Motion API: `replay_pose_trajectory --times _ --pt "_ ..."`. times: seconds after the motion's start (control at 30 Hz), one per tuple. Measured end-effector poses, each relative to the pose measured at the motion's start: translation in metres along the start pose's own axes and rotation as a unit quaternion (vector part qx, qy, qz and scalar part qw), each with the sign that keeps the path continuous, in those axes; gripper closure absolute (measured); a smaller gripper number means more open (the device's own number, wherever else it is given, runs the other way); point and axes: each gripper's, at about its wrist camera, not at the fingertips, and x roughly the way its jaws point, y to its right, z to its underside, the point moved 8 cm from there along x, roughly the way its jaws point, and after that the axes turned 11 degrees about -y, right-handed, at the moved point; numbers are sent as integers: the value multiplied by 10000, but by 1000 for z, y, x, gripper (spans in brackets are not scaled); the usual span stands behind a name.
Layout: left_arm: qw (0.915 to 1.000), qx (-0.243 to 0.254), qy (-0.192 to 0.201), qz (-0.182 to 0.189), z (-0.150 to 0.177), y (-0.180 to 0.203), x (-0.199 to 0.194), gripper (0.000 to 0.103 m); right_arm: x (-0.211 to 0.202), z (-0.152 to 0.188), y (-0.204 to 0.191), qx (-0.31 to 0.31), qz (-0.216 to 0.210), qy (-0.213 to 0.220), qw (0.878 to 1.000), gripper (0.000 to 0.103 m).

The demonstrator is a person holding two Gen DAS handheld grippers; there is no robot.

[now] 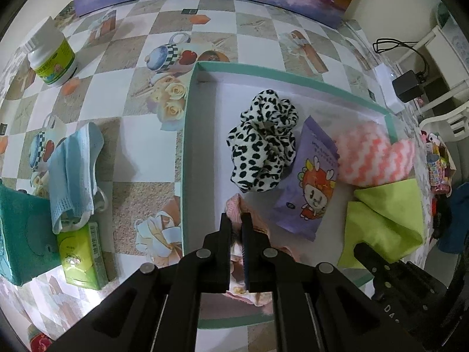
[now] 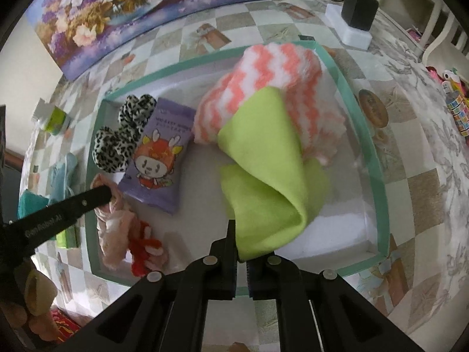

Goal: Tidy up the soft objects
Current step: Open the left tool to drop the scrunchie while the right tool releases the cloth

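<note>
Lime cloth [image 2: 263, 182] pinched in right gripper [image 2: 241, 246]; left gripper [image 1: 236, 228] clamped on pink plush [image 1: 236, 205], both inside teal-rimmed box [image 1: 187, 135].

Right gripper [image 2: 241, 249] pinching lime cloth [image 2: 263, 182] over teal-rimmed box [image 2: 378, 187].

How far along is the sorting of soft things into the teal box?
Done: leopard scrunchie, purple snack packet and pink zigzag cloth lie in the teal box. In hand: left gripper pinches the pink plush toy, right gripper pinches the green cloth, both over the box. Left: the blue cloth outside on the table.
</note>
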Motion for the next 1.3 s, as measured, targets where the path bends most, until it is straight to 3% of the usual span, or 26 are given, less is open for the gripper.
replay_pose_trajectory --times 0.13,0.27,0.43,0.5,0.6,0.8,0.87,0.9,1.3 --pt "9999 17 120 -25 -4 2 -10 76 -6 1 1 -34 149 60 9999 97" --pt "9997 -12 252 40 -7 2 -23 69 -17 -1 4 -12 345 194 9992 68" --pt "9990 -68 450 51 -7 -4 -41 48 -32 -5 2 -17 478 406 9980 60" --pt "9988 -118 484 10 -6 -8 -45 41 -38 -6 2 -21 579 479 9972 50" --pt "9985 -168 516 -40 -8 -14 -47 37 -45 -8 0 -34 640 582 9962 39" --pt "9986 -54 463 -236 -8 -14 -39 25 -46 -13 -2 -79 705 633 9955 26" --pt "9982 7 500 -331 -8 -13 -38 14 -46 -14 -1 -44 745 674 9949 12" --pt "9981 41 514 -345 -8 -12 -38 5 -45 -14 1 -14 781 676 9946 1" --pt "9976 73 577 -380 -9 -12 -35 3 -42 -14 10 109 900 659 9937 0"
